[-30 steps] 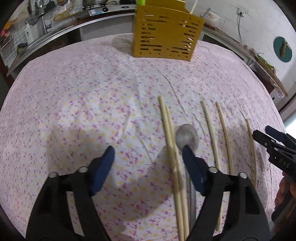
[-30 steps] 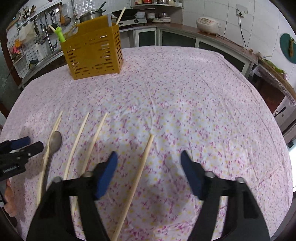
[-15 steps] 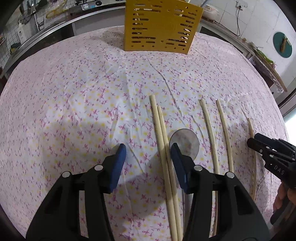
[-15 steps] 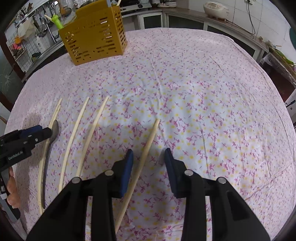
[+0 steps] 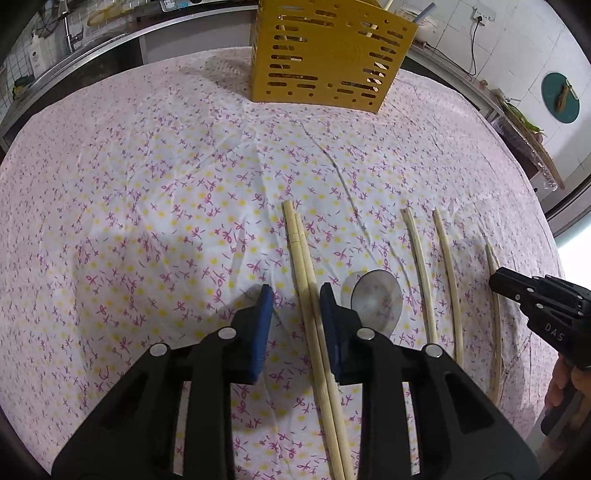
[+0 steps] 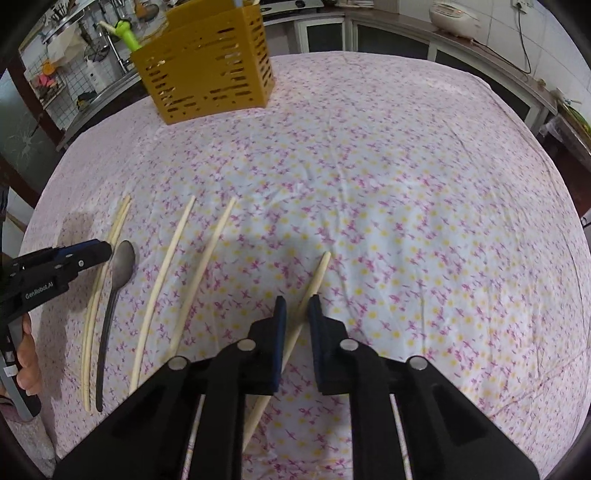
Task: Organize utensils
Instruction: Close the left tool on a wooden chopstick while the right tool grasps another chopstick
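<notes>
My left gripper (image 5: 296, 295) straddles a pair of pale chopsticks (image 5: 303, 266) lying together on the cloth; its jaws are narrowed but a gap shows on each side. A metal spoon (image 5: 376, 301) lies just right of it. My right gripper (image 6: 296, 304) has its jaws closed to a narrow gap around a single chopstick (image 6: 317, 275); I cannot tell if the pads touch it. Two more chopsticks (image 6: 173, 251) lie between the two grippers. The yellow slotted utensil holder (image 5: 328, 55) stands at the far side, also in the right wrist view (image 6: 207, 62).
The table carries a pink flowered cloth (image 5: 147, 184). A kitchen counter with a rice cooker (image 6: 458, 16) runs behind it. A teal board (image 5: 559, 96) hangs on the right wall. The left gripper (image 6: 55, 269) shows at the right wrist view's left edge.
Both grippers have moved down and forward and narrowed their jaws: the left around the chopstick pair, the right around the single chopstick. The utensils have not moved.
</notes>
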Demonstrator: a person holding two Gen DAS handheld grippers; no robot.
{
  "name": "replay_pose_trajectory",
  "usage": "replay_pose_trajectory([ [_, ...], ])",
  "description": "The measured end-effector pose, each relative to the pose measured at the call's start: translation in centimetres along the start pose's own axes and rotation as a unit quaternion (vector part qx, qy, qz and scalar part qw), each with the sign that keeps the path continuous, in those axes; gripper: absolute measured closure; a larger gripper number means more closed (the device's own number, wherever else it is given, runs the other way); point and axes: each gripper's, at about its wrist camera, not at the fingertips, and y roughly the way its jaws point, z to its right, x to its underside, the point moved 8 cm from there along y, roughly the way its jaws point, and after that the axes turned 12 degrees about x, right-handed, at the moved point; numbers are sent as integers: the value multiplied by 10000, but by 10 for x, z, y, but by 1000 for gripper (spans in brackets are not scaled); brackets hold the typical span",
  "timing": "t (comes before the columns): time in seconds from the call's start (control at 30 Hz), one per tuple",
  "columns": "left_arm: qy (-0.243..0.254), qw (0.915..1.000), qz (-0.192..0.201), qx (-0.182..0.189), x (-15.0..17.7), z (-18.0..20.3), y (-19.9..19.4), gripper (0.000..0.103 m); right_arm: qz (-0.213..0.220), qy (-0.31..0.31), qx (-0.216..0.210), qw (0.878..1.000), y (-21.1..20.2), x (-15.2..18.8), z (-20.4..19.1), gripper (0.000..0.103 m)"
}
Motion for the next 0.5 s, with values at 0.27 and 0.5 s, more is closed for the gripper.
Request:
replay_pose_trajectory([
  [0.27, -240, 9994, 31, 228, 2, -7, -6, 88, -46, 104, -121, 9999, 5, 1, 6, 90],
  [0.5, -306, 9991, 41, 295, 7, -11, -11, 95, -82, 187, -199, 9996, 6, 0, 8, 90],
])
